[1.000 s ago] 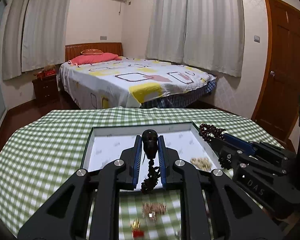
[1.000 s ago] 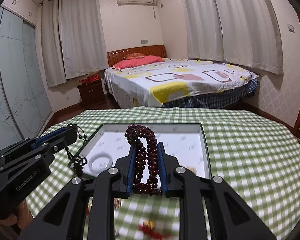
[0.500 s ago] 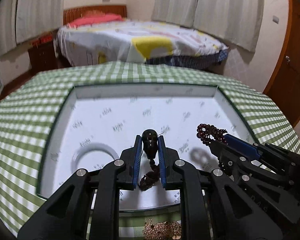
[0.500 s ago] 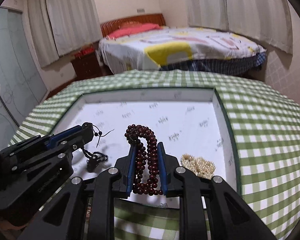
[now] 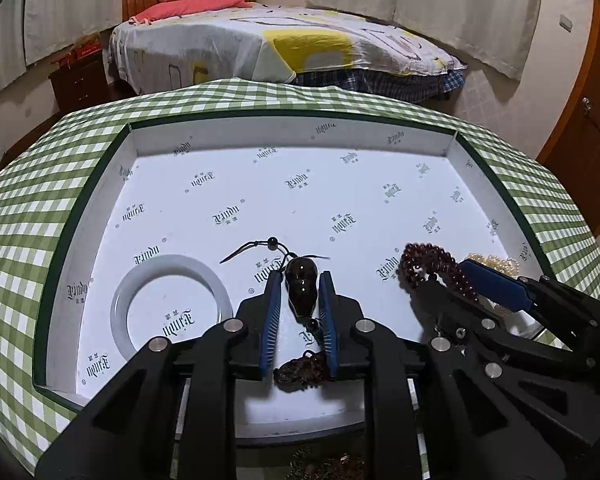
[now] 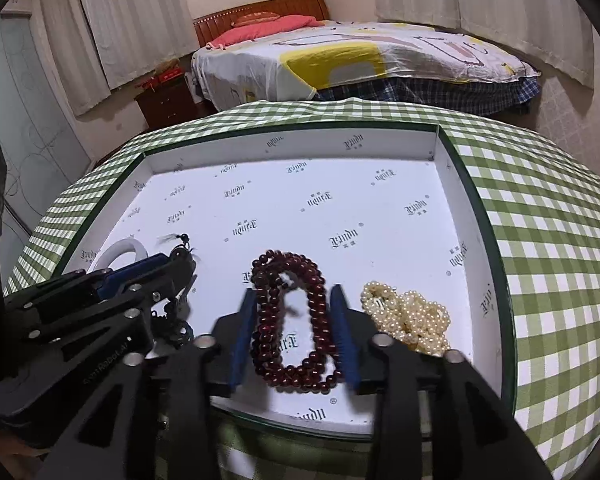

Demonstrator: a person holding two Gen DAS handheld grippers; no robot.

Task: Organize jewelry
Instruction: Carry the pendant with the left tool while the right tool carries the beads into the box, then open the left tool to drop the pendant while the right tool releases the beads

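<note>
A white tray (image 5: pixel 292 128) with a green rim sits on the checked cloth. My left gripper (image 5: pixel 300 276) is low inside it and its jaws are opening. The dark gourd pendant (image 5: pixel 302 290) lies on the tray floor between the pads, with its cord spread out ahead. My right gripper (image 6: pixel 294 292) is also opening. The dark red bead strand (image 6: pixel 288 320) lies flat between its blurred pads, with a gap on each side. In the right wrist view the left gripper (image 6: pixel 184 258) is at the left. In the left wrist view the right gripper (image 5: pixel 440 276) is at the right.
A white bangle (image 5: pixel 172 304) lies in the tray's near left part, and a pearl pile (image 6: pixel 408 316) in its near right corner. Gold chain (image 5: pixel 324 468) lies on the green checked cloth (image 6: pixel 540 240) in front of the tray. A bed stands behind the table.
Both grippers came down from above the table into the tray. Their jaws, shut on the pendant and the bead strand before, have parted, and both pieces now rest on the tray floor.
</note>
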